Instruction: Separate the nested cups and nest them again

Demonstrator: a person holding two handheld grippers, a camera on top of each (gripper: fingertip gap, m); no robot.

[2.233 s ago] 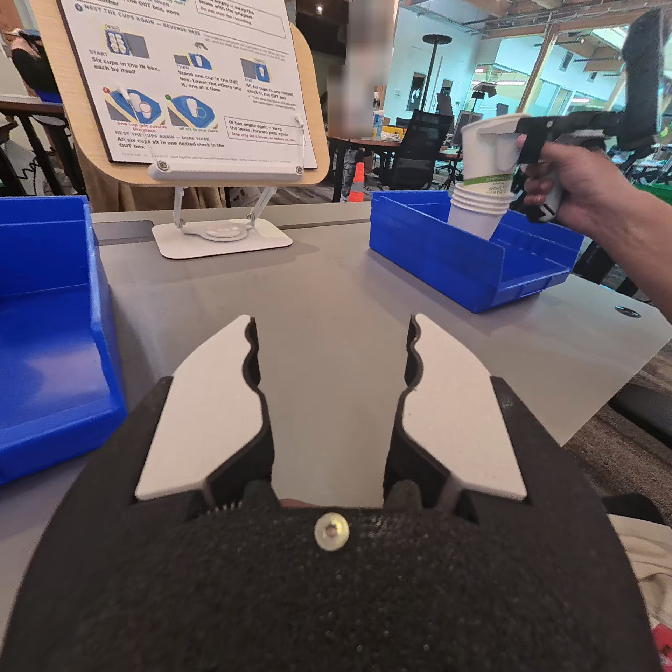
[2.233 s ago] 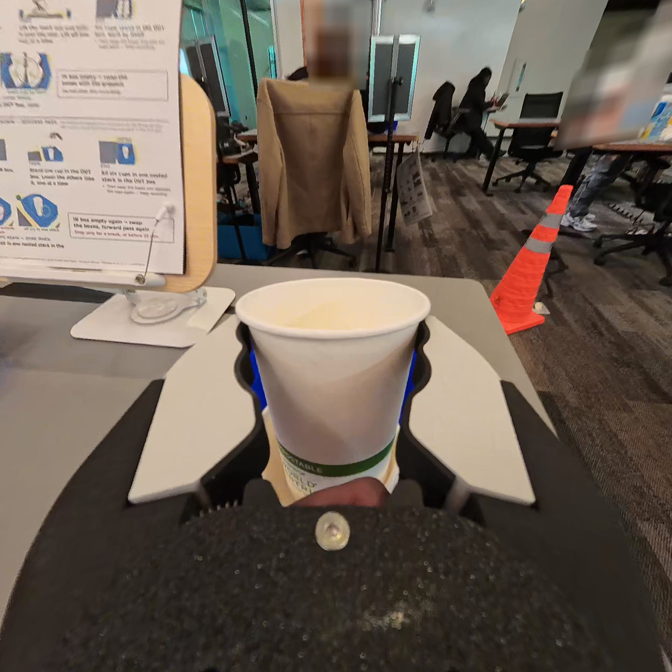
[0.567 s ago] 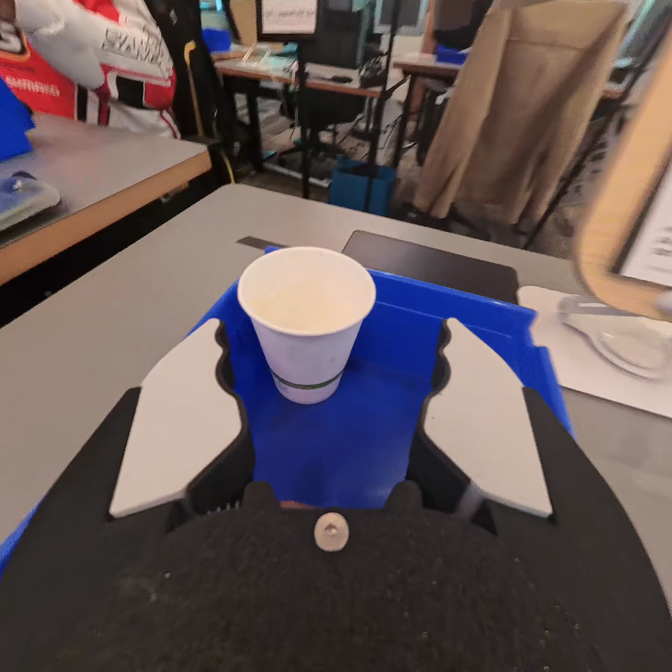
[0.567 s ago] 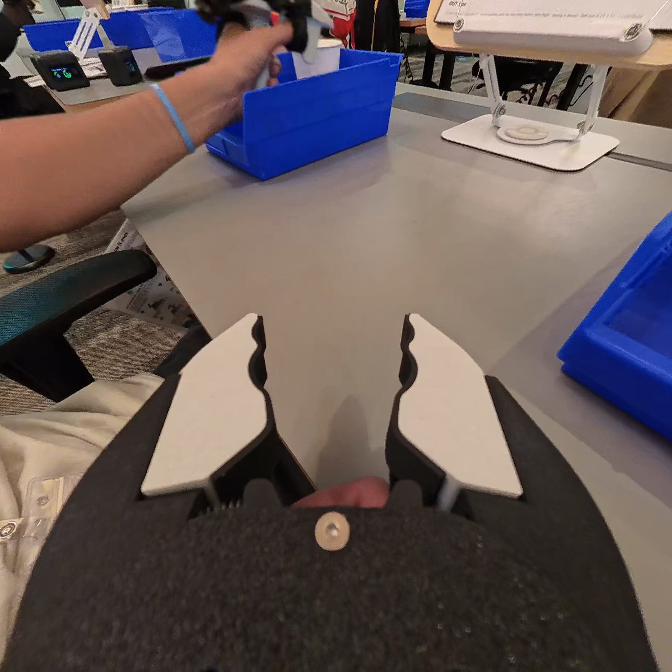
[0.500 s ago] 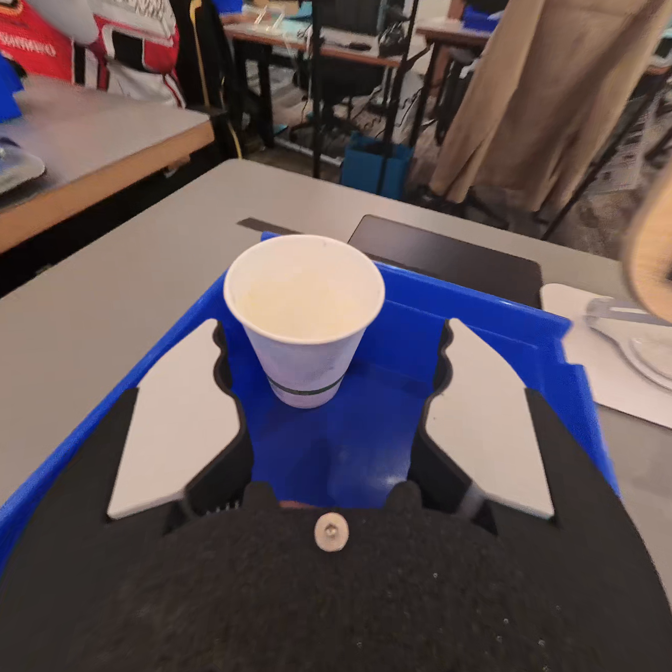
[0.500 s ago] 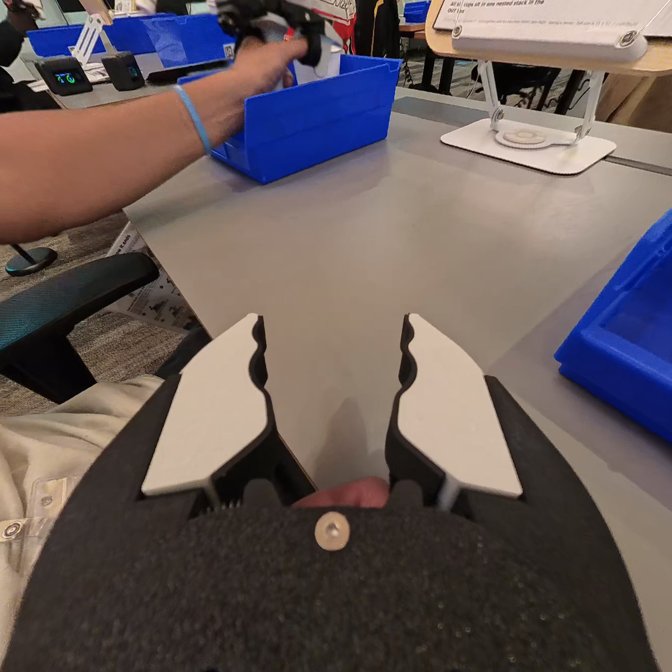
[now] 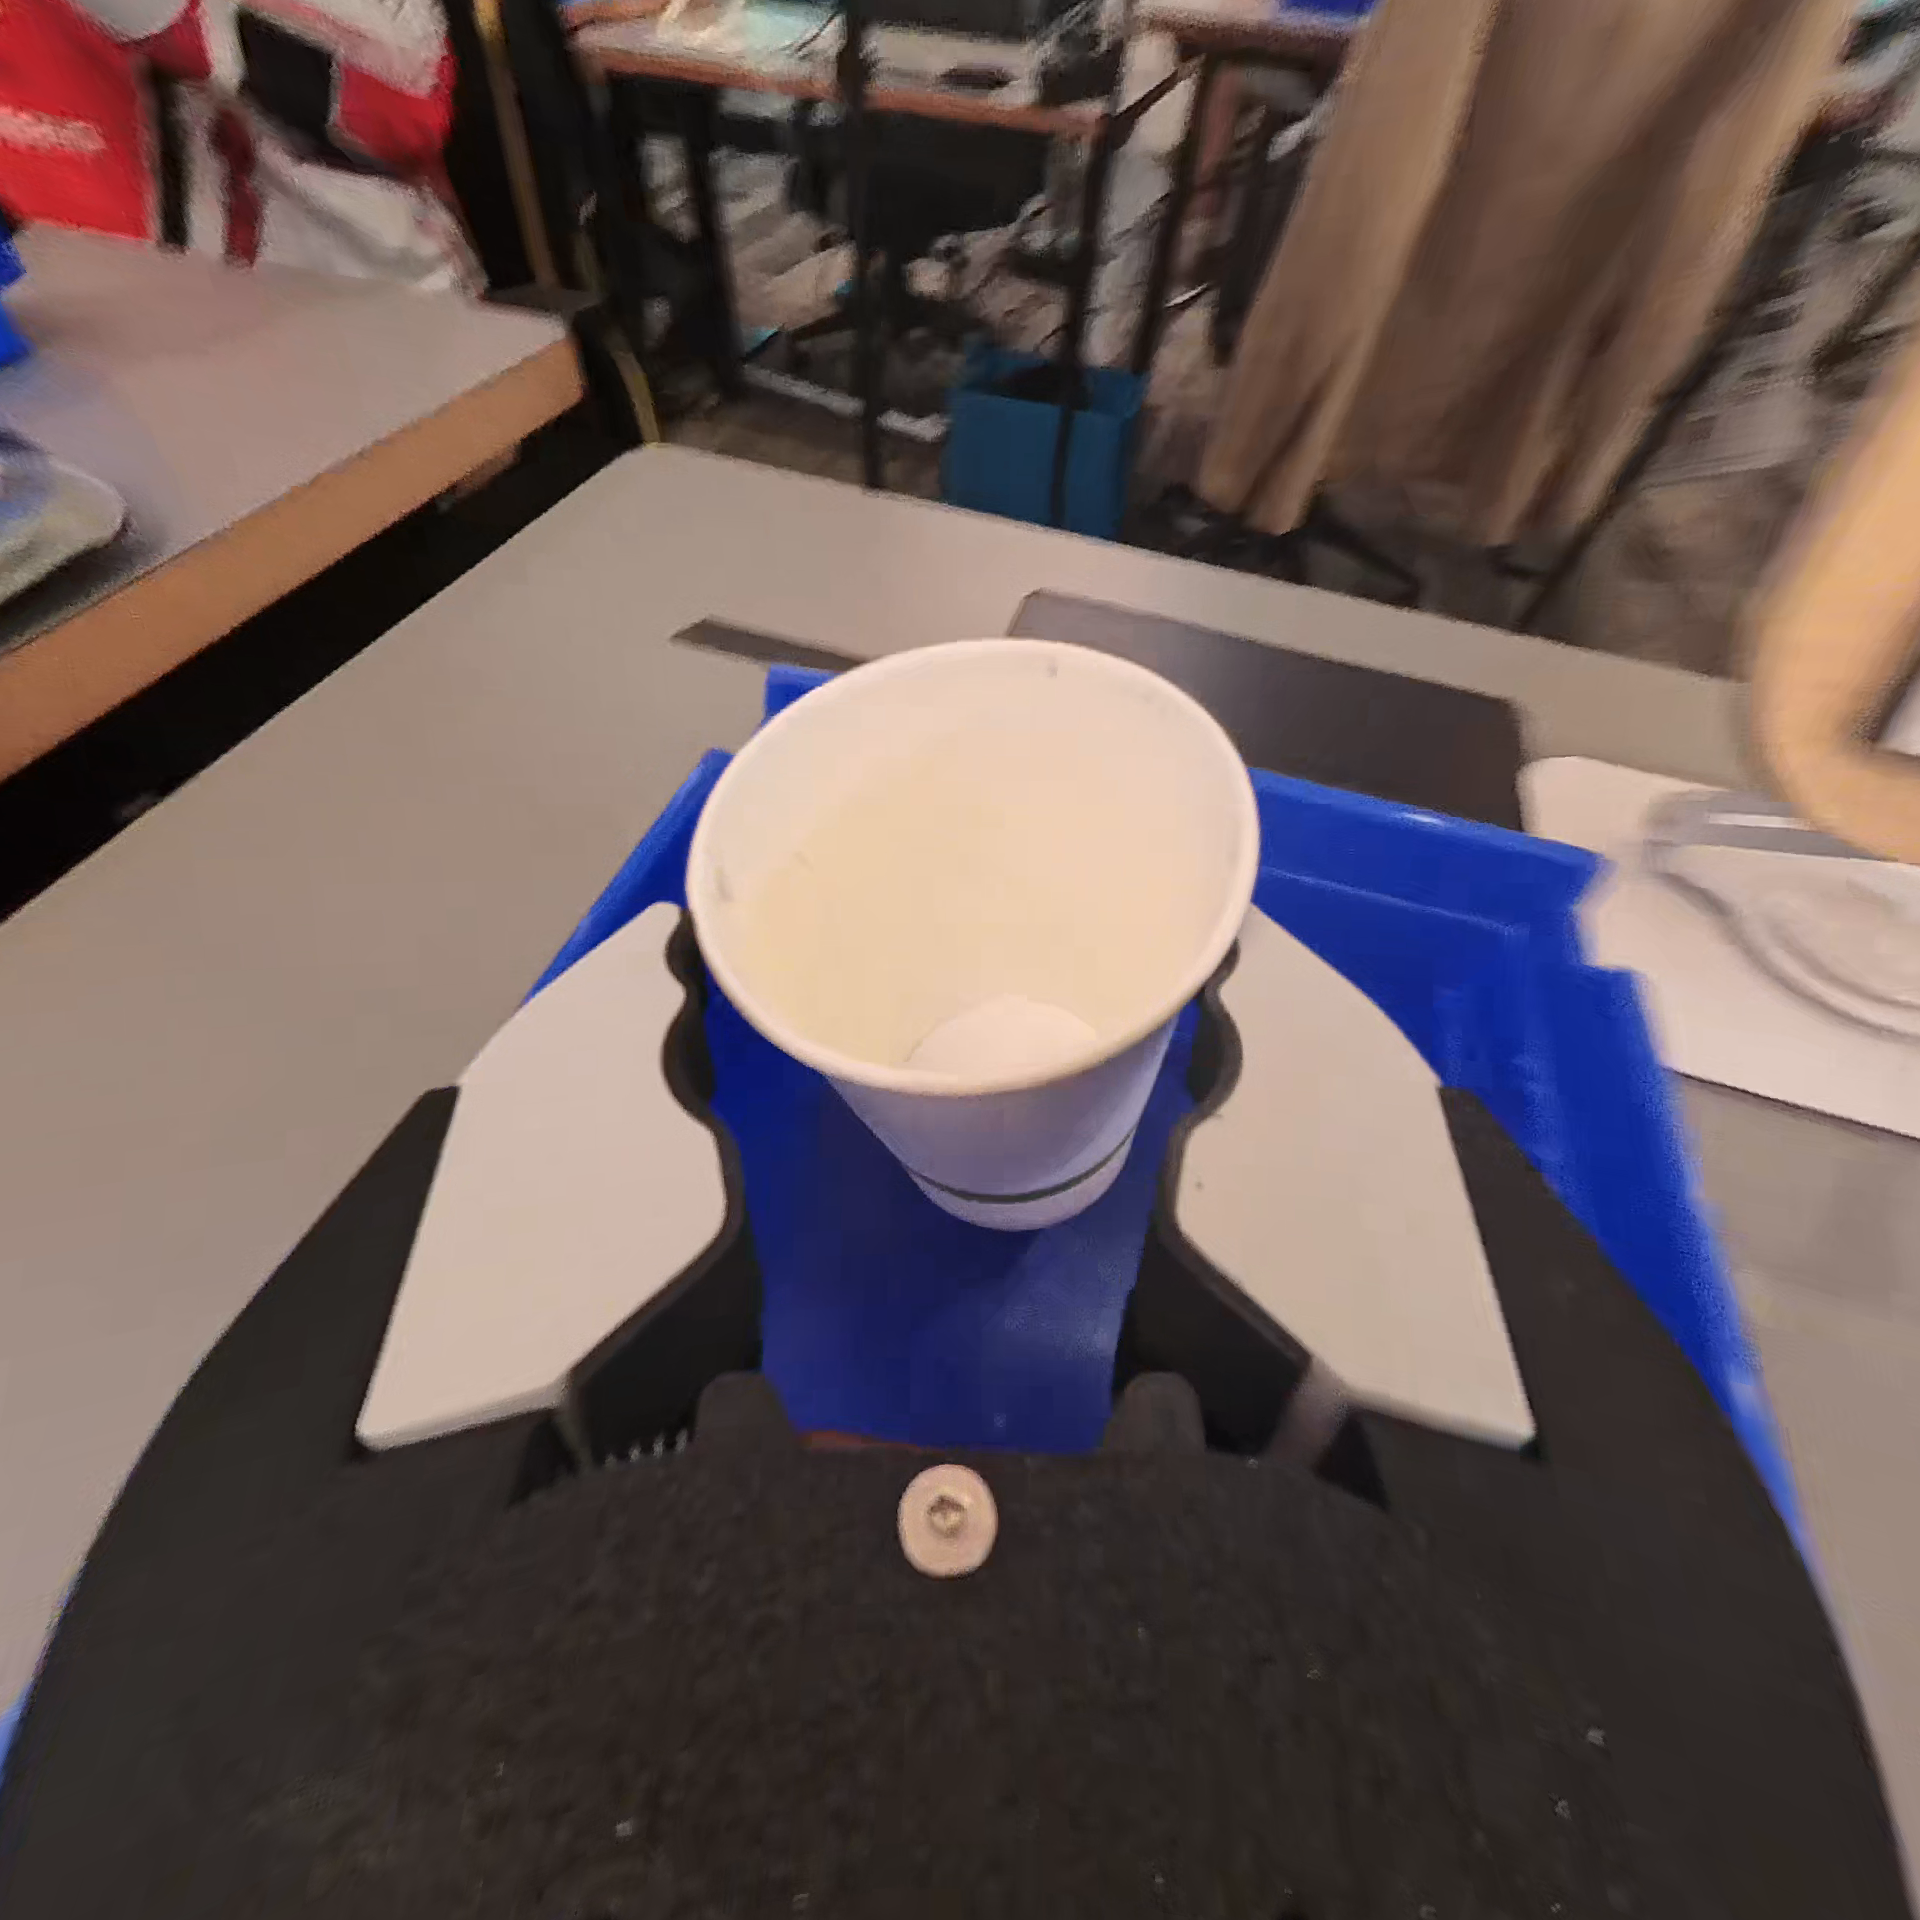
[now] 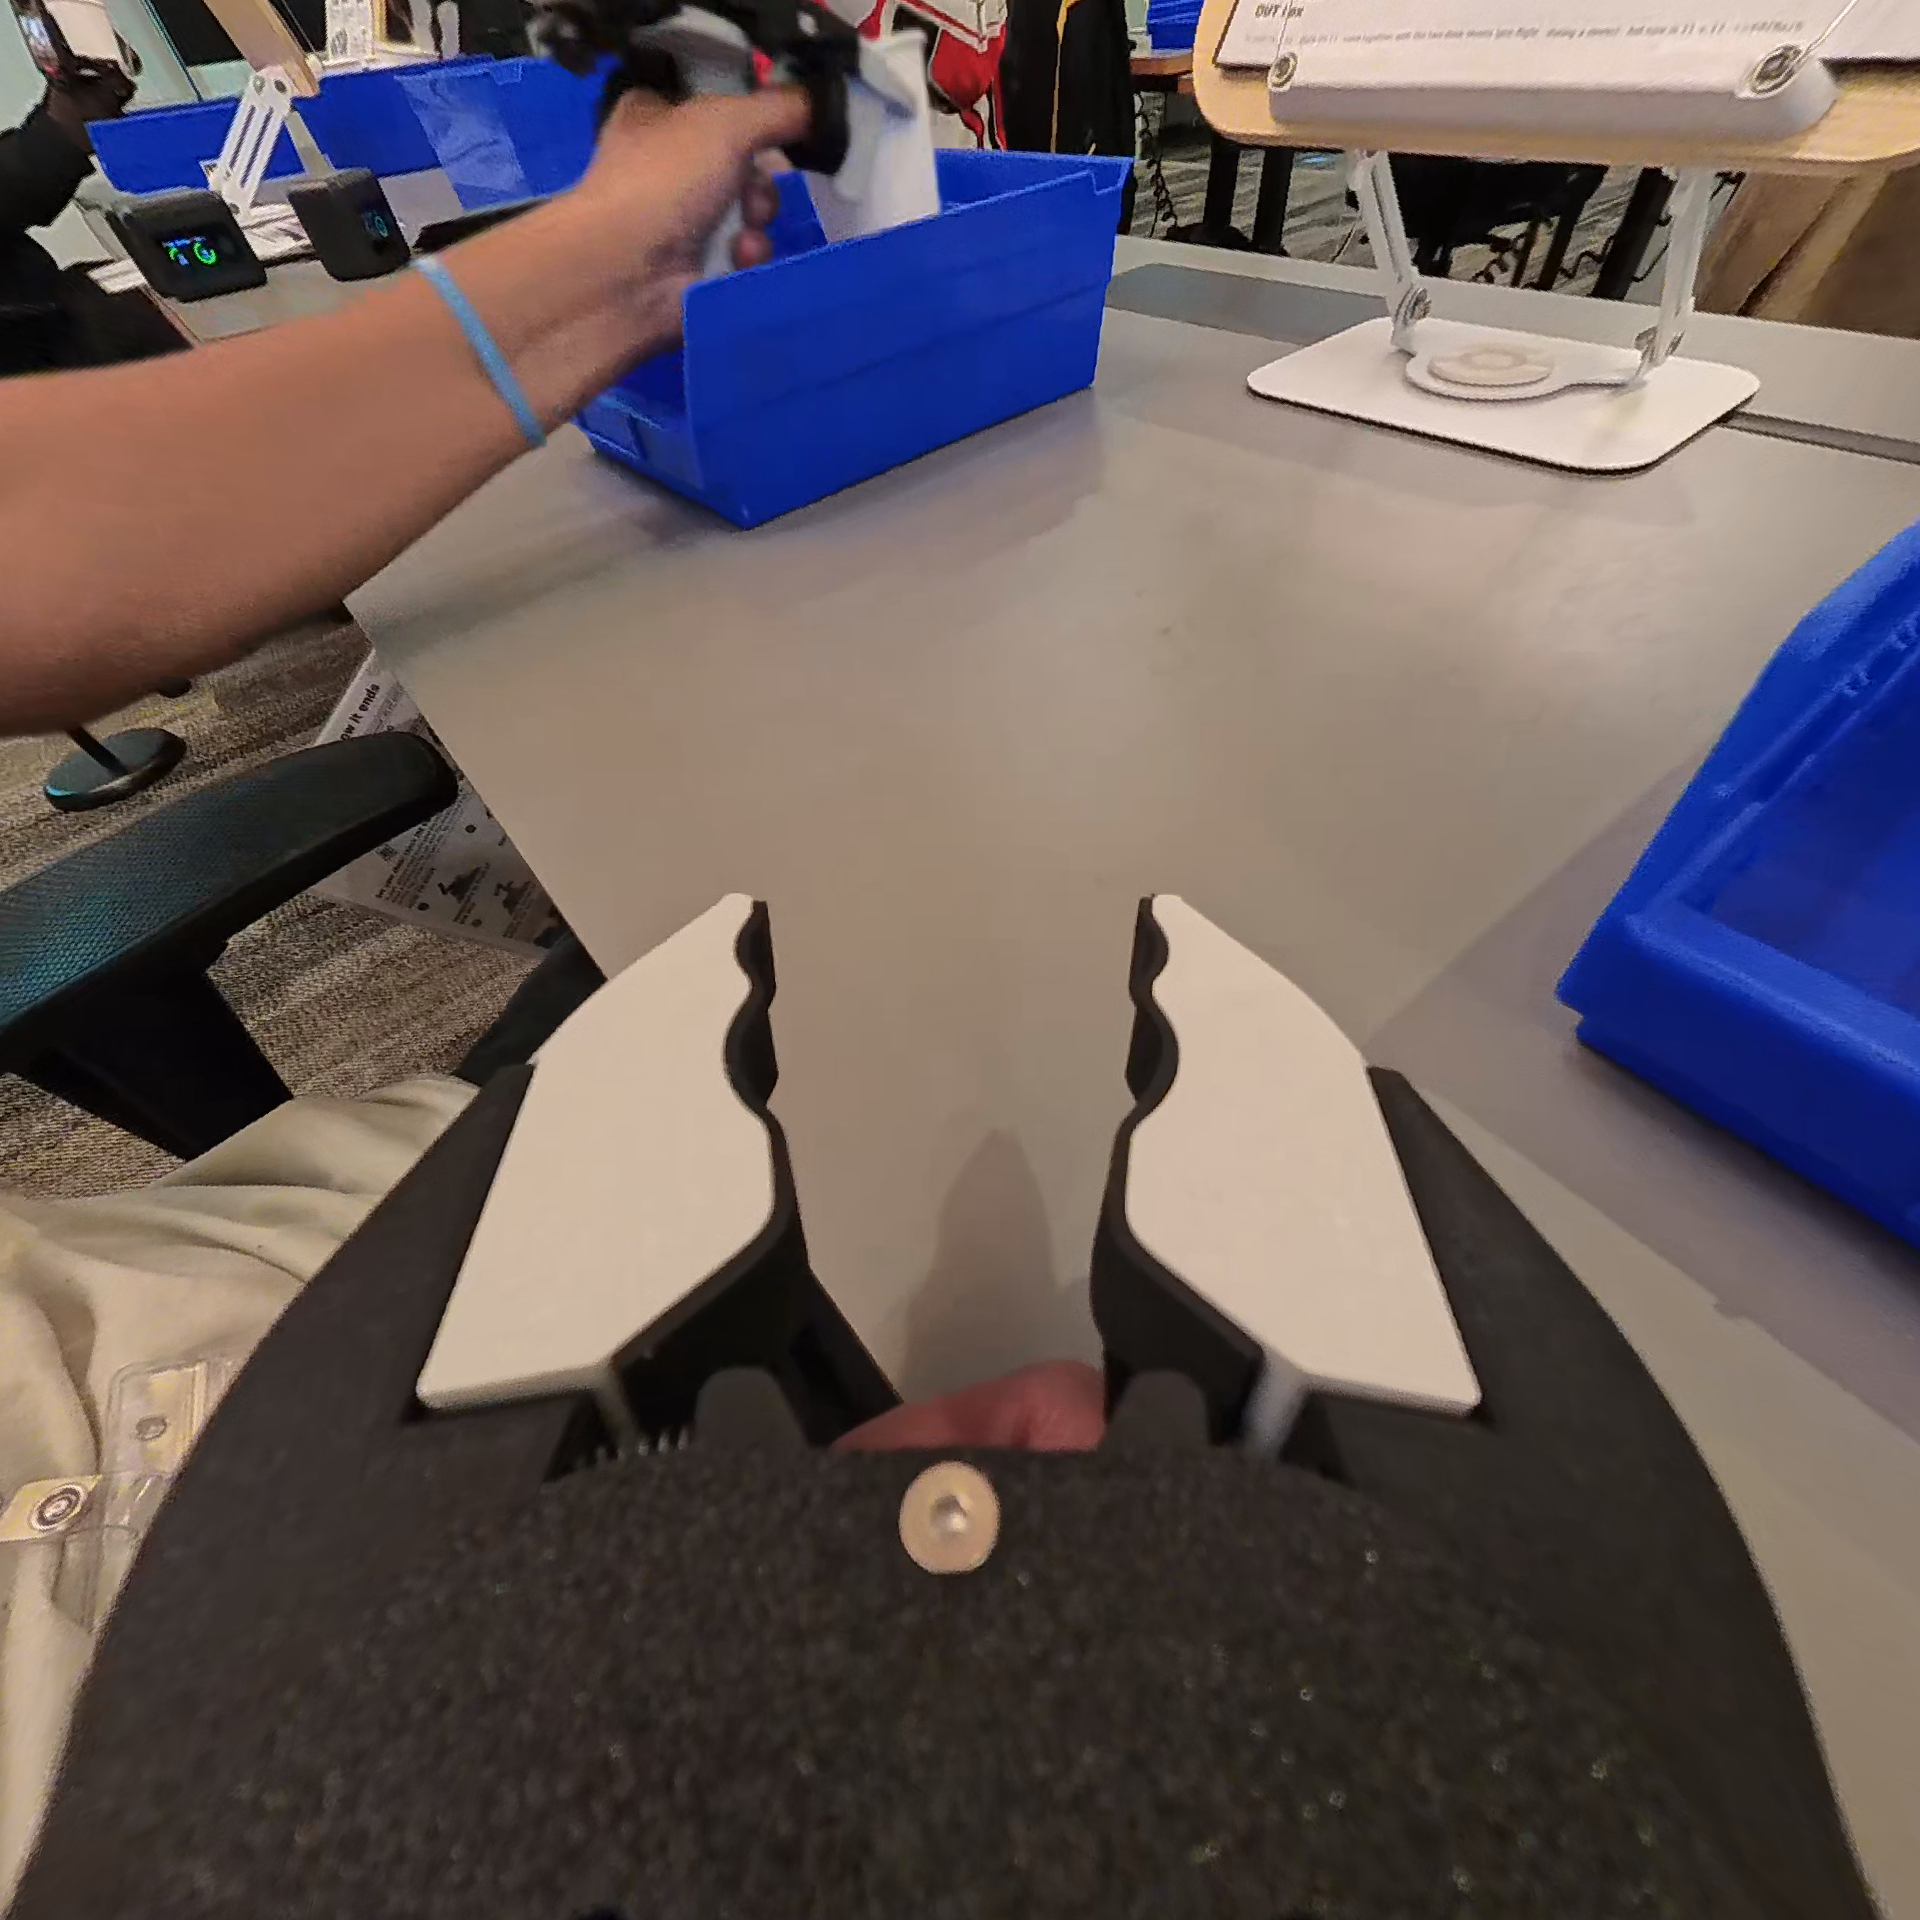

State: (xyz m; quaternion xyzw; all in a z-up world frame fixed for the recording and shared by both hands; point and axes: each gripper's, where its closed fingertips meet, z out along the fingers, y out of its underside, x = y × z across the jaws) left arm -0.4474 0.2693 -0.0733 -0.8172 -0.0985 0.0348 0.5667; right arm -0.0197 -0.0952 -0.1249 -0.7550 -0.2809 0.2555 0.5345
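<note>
A white paper cup [image 7: 966,935] with a dark band stands slightly tilted in a blue bin [image 7: 1455,935]. My left gripper [image 7: 951,956] has its white fingers [image 7: 561,1174] against both sides of the cup just below the rim, shut on it. In the right wrist view the same cup [image 8: 883,145] shows above the far blue bin [image 8: 883,343], held by the left gripper [image 8: 790,73] in a person's hand. My right gripper [image 8: 951,935] is open and empty over the grey table [image 8: 1039,675] near its front left corner.
A second blue bin [image 8: 1766,987] sits at the right. A white stand [image 8: 1507,384] with an instruction board is at the back. A black chair armrest [image 8: 208,862] is beside the table. A black pad [image 7: 1299,707] lies behind the bin.
My left gripper moved forward around the cup and its fingers closed onto it; the cup now tilts. My right gripper stayed open and nearly still, having earlier held a cup stack.
</note>
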